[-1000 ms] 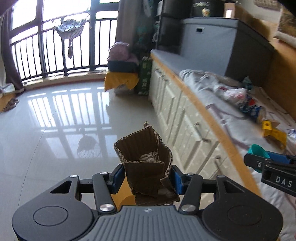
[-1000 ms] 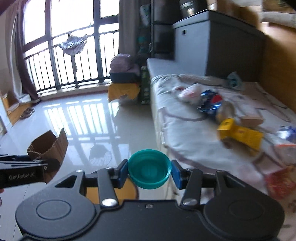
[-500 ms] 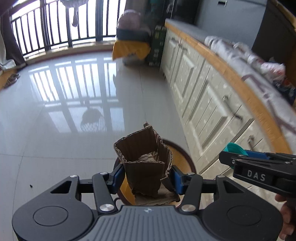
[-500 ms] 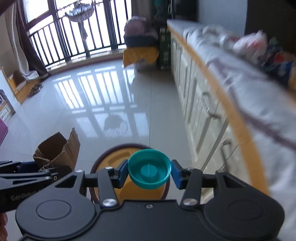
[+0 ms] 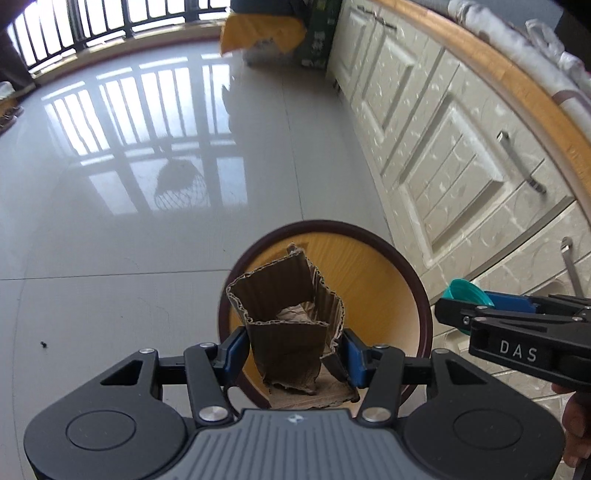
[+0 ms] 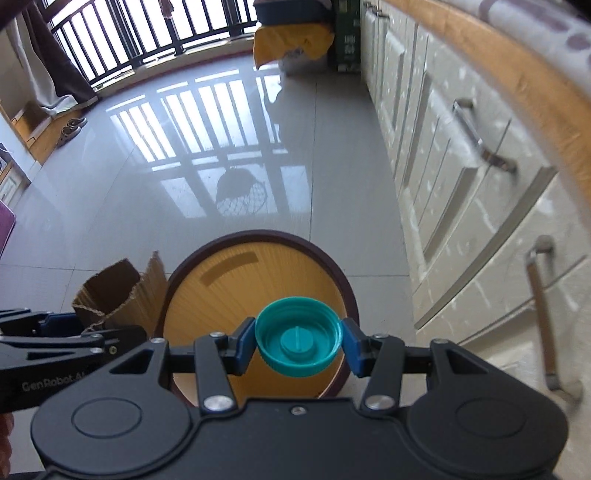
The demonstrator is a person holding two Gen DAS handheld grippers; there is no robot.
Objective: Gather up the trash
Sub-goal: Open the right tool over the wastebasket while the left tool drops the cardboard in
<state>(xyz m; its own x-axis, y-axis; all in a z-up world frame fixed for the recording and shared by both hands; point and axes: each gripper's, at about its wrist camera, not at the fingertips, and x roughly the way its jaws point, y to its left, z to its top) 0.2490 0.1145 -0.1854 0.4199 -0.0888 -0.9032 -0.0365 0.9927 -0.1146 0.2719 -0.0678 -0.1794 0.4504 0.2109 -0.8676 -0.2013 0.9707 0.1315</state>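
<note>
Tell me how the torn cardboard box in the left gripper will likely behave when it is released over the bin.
The cardboard box looks light and fairly stiff, so it should likely drop straight. Its walls are torn and creased where the left gripper squeezes, so it probably crushes easily. It fills much of the bin opening and might catch on the rim.

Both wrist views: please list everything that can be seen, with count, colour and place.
Cardboard box: one, brown, torn, held over the bin.
Bottle cap: one, teal, held over the bin, open side facing the camera.
Waste bin: one, round, yellow inside with dark brown rim, on the floor beside the cabinets.
Cabinets: one row, cream, metal handles, on the right.
Floor: grey glossy tiles.
Yellow cloth: one, far end.
Balcony railing: black.
Left gripper: shut on the box.
Right gripper: shut on the cap.
</note>
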